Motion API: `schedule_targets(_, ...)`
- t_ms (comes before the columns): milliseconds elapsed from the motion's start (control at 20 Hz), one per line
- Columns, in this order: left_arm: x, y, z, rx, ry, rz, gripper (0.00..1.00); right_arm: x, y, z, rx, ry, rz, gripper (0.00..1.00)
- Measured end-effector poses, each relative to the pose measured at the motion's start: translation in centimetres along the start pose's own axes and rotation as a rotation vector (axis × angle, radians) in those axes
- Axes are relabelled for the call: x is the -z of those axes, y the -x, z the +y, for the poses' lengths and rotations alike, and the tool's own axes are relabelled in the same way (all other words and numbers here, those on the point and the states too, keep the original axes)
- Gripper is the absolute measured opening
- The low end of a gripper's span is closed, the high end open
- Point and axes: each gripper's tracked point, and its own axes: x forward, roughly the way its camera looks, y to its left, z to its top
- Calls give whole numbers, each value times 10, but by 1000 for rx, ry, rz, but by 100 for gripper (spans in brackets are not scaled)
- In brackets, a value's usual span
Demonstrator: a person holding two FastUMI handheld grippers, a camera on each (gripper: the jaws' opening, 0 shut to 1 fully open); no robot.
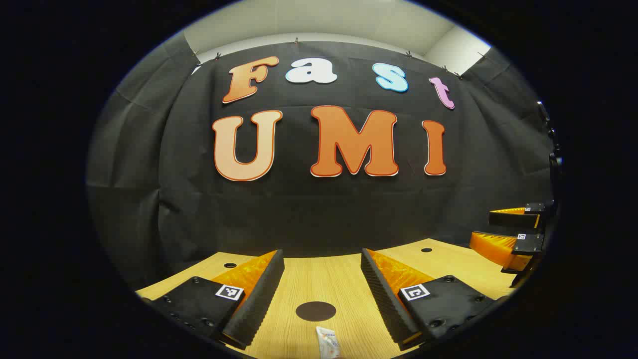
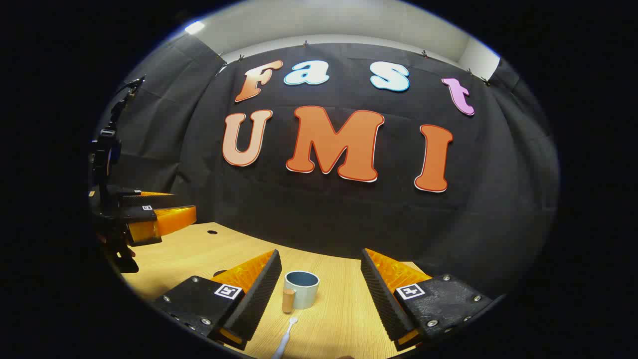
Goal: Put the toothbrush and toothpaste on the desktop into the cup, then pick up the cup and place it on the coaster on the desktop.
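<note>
In the left gripper view, the left tongs (image 1: 323,284) are hovering over the wooden tabletop (image 1: 319,279) with their two fingers standing wide apart and nothing sitting between them. On the tabletop between those fingers, a round dark coaster (image 1: 315,311) is lying flat, and just in front of it, nearer the camera, the end of the toothpaste (image 1: 328,343) is lying on the wood, apart from the coaster and partly cut off at the bottom edge. Far off at the right edge of that view, the right tongs (image 1: 508,230) are showing side-on above the tabletop, one finger above the other with a gap between them. In the right gripper view, the right tongs (image 2: 321,281) are likewise spread open and gripping nothing. Between their fingers, closer to the left one, the cup (image 2: 301,289) is standing upright on the tabletop (image 2: 339,309), pale outside and blue-grey inside, with a small brown handle facing the camera. Just in front of the cup, the toothbrush (image 2: 285,339) is lying on the wood with its head pointing toward the cup, near it but not touching it. At the left edge of this view, the left tongs (image 2: 159,212) are hanging above the tabletop, well apart from the cup.
</note>
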Motion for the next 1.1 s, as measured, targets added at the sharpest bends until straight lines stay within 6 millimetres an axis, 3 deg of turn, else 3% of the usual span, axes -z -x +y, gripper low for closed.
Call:
schedule_targets(700,1,-1,2,-14,-10,-3,100,2,-2,2,-9,-7,10,96)
schedule_targets(1000,7,-2,3,-10,27,32,94,3,-3,7,-19,-2,24,96)
schedule_targets(1100,12,-2,1,4,35,56,98,8,-3,9,-21,5,35,96)
